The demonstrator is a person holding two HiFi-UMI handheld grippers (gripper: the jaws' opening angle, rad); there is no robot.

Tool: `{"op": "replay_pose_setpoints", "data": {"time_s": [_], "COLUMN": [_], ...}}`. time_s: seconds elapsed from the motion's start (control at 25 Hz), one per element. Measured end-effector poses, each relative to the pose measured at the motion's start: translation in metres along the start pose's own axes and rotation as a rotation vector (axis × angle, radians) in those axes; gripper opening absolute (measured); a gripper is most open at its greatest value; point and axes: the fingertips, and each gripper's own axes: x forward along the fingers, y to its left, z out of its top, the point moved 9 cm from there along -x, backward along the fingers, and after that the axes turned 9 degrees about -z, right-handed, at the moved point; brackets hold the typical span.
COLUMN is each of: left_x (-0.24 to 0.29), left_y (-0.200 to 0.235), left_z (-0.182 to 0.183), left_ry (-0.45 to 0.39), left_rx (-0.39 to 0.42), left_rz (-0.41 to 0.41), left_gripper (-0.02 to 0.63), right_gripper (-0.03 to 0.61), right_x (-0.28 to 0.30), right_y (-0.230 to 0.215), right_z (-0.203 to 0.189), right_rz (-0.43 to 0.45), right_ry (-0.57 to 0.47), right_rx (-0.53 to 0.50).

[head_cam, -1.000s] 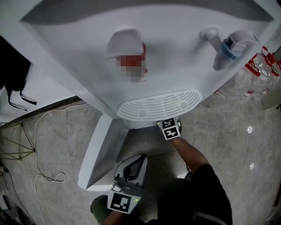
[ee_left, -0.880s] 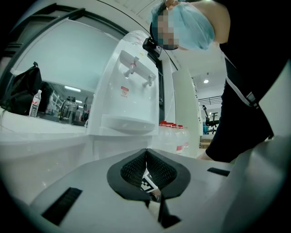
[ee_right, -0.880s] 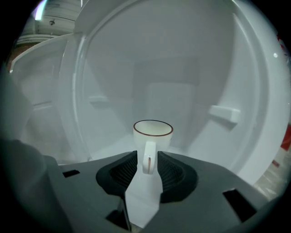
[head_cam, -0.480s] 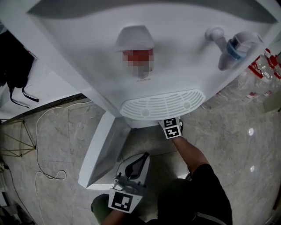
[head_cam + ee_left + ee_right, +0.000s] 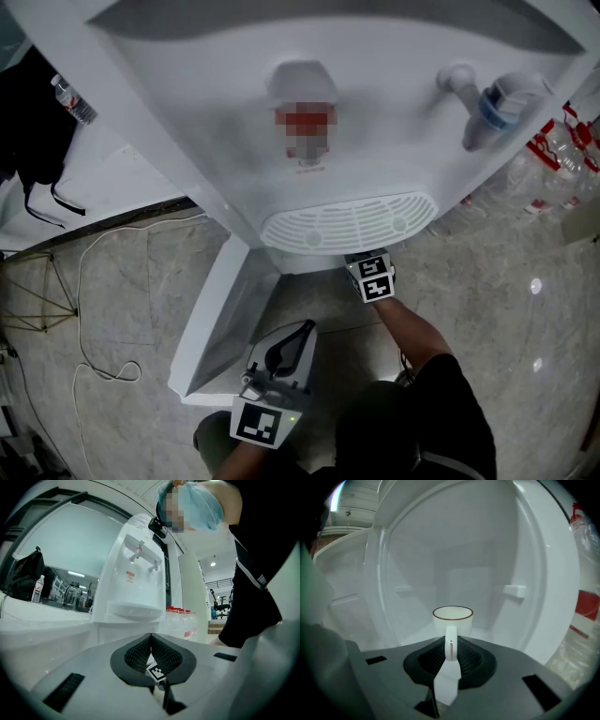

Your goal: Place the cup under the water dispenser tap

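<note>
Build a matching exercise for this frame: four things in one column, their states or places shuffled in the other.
1. white ceramic cup with a brown rim
2. left gripper
3. right gripper
4. clear plastic bottle with a red label

A. jaws together, nothing between
B. beside the black bag
C. upright in a white compartment
D. jaws on a handle

Pairs: 1-C; 2-A; 3-D; 4-B.
The right gripper's jaws have just been closing, with the cup's handle between them.
</note>
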Motion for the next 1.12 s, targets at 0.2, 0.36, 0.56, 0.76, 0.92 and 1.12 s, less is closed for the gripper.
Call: {"op": "replay_pose_setpoints", "data": {"time_s": [0.2,0.36,0.56,0.76,0.92,1.12], "left_x": [0.001,0.004,0.007,0.01,0.012,0.013], "left_y": [0.004,0.006,0.011,0.015,0.018,0.022], "left_z": [-0.001,-0.003,-0.006,-0.007,-0.007,-0.008], "left_ry": [-0.005,-0.012,-0.013,-0.018,-0.028,-0.036], "left_rx": [-0.009,-0.023,-0.025,-0.023,-0.016,-0.011], "left_rz": [0.013,0.022,0.031,0.042,0.044,0.038], "left_gripper": [0.018,0.018,0.02,0.02,0.018,0.02], "right_gripper": [0.078,0.078,0.078,0.078,0.078,0.078], "right_x": [-0.02,-0.043,-0.083,-0.131,-0.169,-0.214], "right_y": [-0.003,-0.006,-0.008,-0.009,-0.013,-0.014], "right_z": [-0.006,-0.011,-0.003,0.02,0.044,0.076], "right_rz": [0.045,0.095,0.161,0.214,0.258,0.311], "right_ry": [0.016,0.018,0.004,-0.018,-0.033,-0.045], "right_rx": [0.007,0.0,-0.002,-0.001,-0.023,-0.063]}}
